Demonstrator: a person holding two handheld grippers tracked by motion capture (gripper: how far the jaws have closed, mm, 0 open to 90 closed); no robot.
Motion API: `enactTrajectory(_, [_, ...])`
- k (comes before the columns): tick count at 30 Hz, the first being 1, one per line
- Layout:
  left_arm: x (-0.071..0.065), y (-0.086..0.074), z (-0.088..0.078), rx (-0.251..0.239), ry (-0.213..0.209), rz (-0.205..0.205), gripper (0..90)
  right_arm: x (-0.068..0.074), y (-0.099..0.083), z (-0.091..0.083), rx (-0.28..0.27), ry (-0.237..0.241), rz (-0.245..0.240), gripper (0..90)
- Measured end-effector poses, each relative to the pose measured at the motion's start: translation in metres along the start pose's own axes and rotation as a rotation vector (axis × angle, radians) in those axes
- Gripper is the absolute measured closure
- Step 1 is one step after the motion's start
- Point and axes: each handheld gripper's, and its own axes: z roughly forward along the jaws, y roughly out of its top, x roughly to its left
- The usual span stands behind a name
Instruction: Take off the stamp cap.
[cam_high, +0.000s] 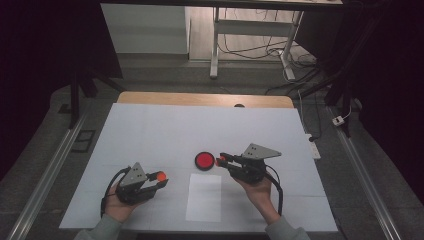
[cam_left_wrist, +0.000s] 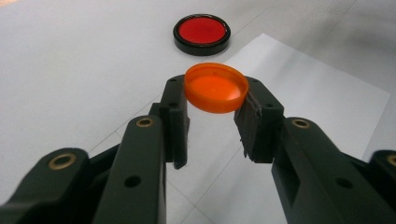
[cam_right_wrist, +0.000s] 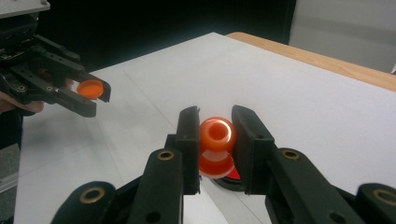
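Left of the white paper sheet (cam_high: 204, 197) on the table (cam_high: 150, 130), the left gripper (cam_high: 161, 176) pinches an orange cap (cam_left_wrist: 216, 87) by its rim, hollow side up. Just beyond the sheet's far edge sits a red disc in a black ring (cam_high: 204, 160). Right of it, the right gripper (cam_high: 220, 160) clamps a small orange bottle (cam_right_wrist: 217, 146), touching or just above the disc.
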Motion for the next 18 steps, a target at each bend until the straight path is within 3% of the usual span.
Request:
enactTrajectory(5, [0.003, -0.006, -0.006, -0.008, 0.008, -0.021, 65.0, -0.001, 0.0, -0.001, -0.003, -0.005, -0.006, 72.3])
enactTrajectory(18, [0.003, -0.012, -0.01, -0.001, 0.016, -0.027, 65.0, -0.002, 0.0, 0.001, 0.001, -0.006, -0.005, 72.3])
